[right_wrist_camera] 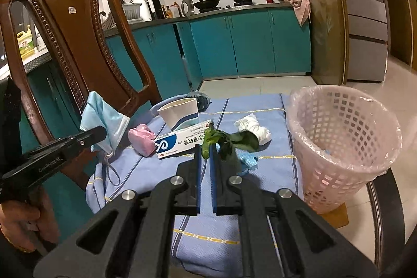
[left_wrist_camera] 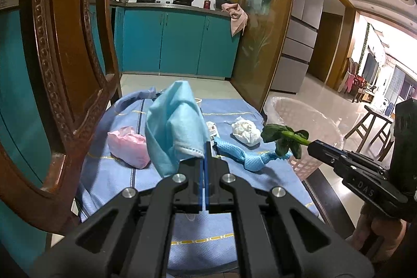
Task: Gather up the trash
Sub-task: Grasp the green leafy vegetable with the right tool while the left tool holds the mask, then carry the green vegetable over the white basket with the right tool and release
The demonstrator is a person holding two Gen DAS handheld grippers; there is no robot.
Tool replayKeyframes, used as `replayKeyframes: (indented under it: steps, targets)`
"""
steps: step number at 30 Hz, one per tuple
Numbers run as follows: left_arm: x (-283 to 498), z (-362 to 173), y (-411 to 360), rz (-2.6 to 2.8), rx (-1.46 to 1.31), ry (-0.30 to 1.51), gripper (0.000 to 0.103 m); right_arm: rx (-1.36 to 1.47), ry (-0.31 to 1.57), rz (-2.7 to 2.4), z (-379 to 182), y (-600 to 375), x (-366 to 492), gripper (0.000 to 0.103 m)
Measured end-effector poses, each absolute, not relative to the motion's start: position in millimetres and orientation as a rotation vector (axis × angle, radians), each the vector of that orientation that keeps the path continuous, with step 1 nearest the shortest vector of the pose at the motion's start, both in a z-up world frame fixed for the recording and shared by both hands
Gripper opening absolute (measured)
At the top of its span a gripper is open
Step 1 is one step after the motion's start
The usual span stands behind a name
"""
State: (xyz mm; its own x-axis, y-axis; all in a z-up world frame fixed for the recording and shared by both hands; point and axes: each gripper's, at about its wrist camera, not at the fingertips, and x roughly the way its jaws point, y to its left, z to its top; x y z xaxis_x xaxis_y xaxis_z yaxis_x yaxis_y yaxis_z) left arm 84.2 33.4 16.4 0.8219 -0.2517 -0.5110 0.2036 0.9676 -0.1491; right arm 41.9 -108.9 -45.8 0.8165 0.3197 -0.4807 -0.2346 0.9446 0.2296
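Note:
My left gripper is shut on a light blue face mask, held up above the blue tablecloth; the mask also hangs from that gripper in the right wrist view. My right gripper is shut on the stem of a green vegetable leaf, lifted over the cloth. From the left wrist view the leaf sticks out of the right gripper next to the pink lined waste basket. The basket stands at the table's right edge.
On the cloth lie a pink crumpled wad, a white ointment box, a paper cup on its side, a white tissue ball and a blue knotted rag. A carved wooden chair stands left.

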Motion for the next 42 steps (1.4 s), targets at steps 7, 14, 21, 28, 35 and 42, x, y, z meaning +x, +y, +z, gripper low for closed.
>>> replayKeyframes:
  steps: [7,14,21,28,35,42]
  targets:
    - [88,10,30,-0.245,-0.073,0.588,0.002,0.156,0.541,0.292,-46,-108,43,0.006]
    - [90,7,30,-0.243,-0.071,0.601,0.002,0.151,0.544,0.289,-47,-107,43,0.006]
    - [91,7,30,-0.241,-0.07,0.605,0.002,0.147,0.547,0.289,-47,-105,44,0.006]
    - [91,6,30,-0.24,-0.069,0.608,0.002,0.143,0.541,0.292,-48,-106,43,0.006]
    - [91,4,29,-0.235,-0.069,0.61,0.002,0.153,0.47,0.257,-34,-123,41,0.006]
    - [91,4,28,-0.236,-0.069,0.607,0.002,0.221,0.372,0.052,-10,-194,79,0.006]
